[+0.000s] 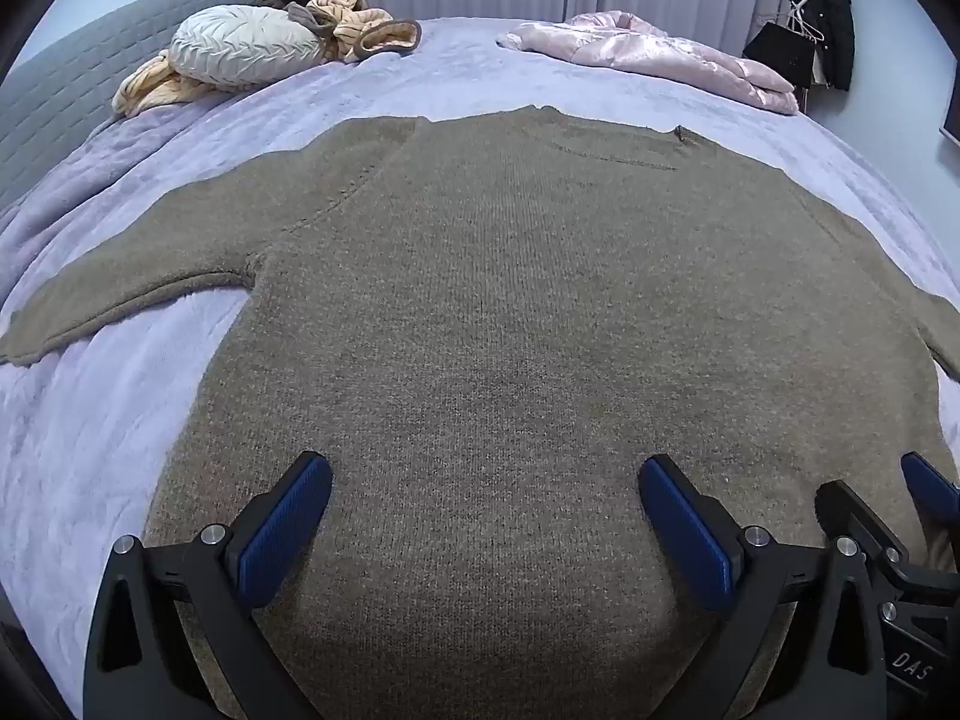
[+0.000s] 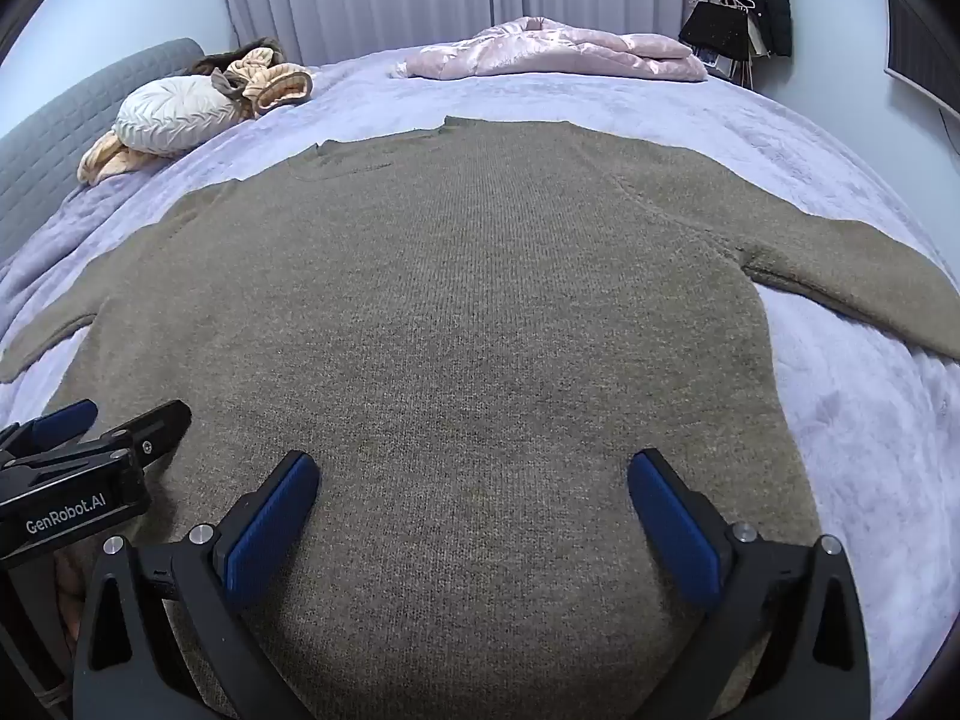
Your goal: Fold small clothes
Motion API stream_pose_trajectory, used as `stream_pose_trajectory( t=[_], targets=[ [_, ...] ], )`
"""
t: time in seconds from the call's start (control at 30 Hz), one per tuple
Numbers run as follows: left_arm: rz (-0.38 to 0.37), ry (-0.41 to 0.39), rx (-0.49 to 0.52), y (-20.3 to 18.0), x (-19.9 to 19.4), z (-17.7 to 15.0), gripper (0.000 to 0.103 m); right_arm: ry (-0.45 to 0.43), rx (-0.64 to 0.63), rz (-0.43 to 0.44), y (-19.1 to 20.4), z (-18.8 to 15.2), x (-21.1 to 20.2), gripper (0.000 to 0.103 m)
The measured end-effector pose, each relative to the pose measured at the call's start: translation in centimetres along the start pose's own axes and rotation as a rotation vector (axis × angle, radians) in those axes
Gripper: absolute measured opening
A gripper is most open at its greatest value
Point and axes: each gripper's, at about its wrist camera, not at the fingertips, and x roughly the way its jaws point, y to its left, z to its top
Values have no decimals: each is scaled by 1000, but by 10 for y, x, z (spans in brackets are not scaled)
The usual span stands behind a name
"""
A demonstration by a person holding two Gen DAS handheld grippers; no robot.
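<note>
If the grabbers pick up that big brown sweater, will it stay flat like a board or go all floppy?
Probably floppy: the brown sweater is soft knit lying limp and flat on the purple blanket, so it should sag and drape from wherever it is pinched. Its sleeves are spread out sideways and would likely dangle. The fuzzy knit looks grippy, not slippery, for the open left gripper.

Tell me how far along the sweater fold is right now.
Done: the brown sweater lies spread flat on the lilac bedcover, both sleeves out to the sides. In hand: nothing; the left tool and right tool hang open above the sweater's near part, no cloth between their fingers. Left: every fold. Neither a sleeve nor the body is turned in yet.
</note>
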Motion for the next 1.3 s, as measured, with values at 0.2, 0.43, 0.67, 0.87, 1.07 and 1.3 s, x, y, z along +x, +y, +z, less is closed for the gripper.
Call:
stream_pose_trajectory(
  t=[0.2, 0.43, 0.67, 0.87, 1.07, 1.3],
  targets=[
    [-13, -6, -8, 8, -3, -1, 103, -5, 2, 3, 0, 0, -2, 103],
    [17, 11, 23, -1, -2, -1, 103, -7, 2, 5, 1, 0, -1, 103],
    [-17, -9, -19, 5, -5, -5, 103, -10, 3, 3, 1, -2, -1, 103],
    [-3, -24, -15, 3, -4, -7, 103, -13, 4, 6, 0, -2, -1, 103],
    [-29, -12, -28, 6, -2, -6, 103, -18, 11, 15, 1, -2, -2, 103],
    [-14, -17, -22, 3, -1, -8, 103, -12, 7, 10, 1, -1, 0, 103]
  ],
)
